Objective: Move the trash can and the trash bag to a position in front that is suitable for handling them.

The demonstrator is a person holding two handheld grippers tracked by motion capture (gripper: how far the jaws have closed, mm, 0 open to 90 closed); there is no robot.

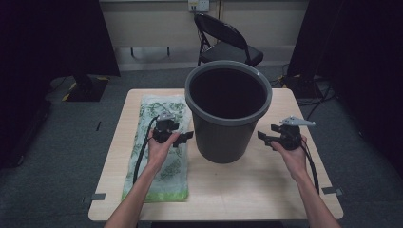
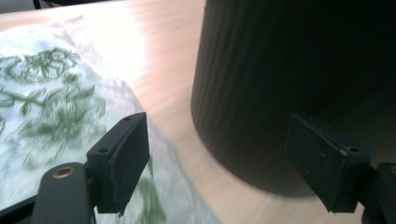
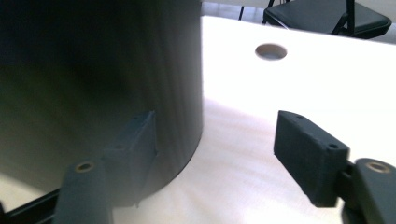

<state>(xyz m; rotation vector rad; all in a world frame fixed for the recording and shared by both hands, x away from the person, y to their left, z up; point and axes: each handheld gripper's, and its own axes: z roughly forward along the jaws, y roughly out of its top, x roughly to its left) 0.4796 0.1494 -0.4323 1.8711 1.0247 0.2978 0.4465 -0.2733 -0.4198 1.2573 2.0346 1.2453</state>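
A dark grey bucket stands upright in the middle of the wooden table, its dark wall close in the left gripper view and the right gripper view. Left of it lies a flat plastic bag with a green leaf print, also under the left gripper's jaws. My left gripper hovers over the bag, pointing at the bucket's left side, open and empty. My right gripper faces the bucket's right side, open and empty.
A black folding chair stands behind the table. The table has a round hole near its far right part. Bare tabletop lies in front of the bucket and to its right. Dark curtains flank the room.
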